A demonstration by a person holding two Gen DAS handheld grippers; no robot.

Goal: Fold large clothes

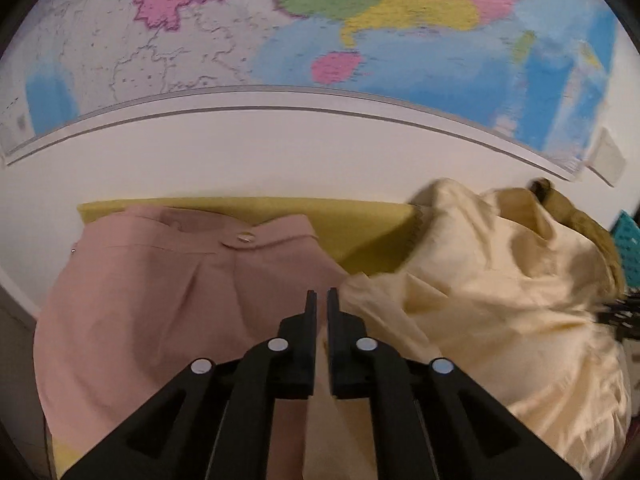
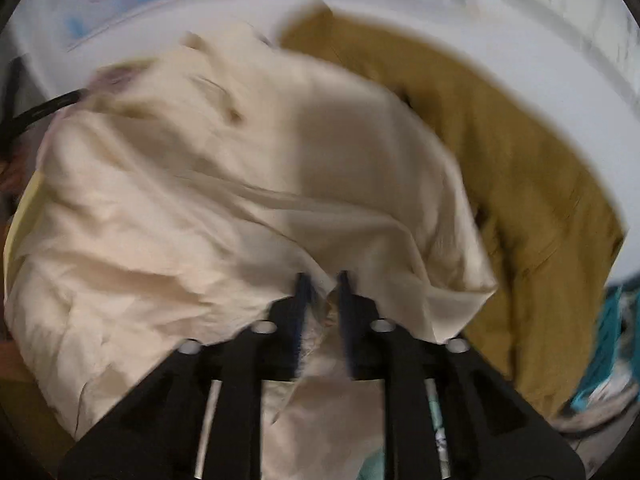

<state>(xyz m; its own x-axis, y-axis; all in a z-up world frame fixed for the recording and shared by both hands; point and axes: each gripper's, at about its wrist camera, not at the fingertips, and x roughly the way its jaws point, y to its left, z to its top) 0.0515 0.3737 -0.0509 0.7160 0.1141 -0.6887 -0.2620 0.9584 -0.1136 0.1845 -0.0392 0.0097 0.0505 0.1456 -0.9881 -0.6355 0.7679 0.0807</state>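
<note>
Pink trousers (image 1: 160, 300) lie flat, left of the cream garment (image 1: 500, 300). Left gripper (image 1: 321, 300), jaws nearly closed w/ nothing between, hovers at its left edge. Right gripper (image 2: 322, 284) pinches its hem. Looks thin, slippery, floppy; best grabbed at corners.

Background: a coloured wall map (image 1: 304, 28) hangs on the white wall (image 1: 240, 152), its lower edge framed. A pale switch plate (image 1: 608, 156) sits beside it; a turquoise basket (image 1: 628, 248) at far right.
</note>
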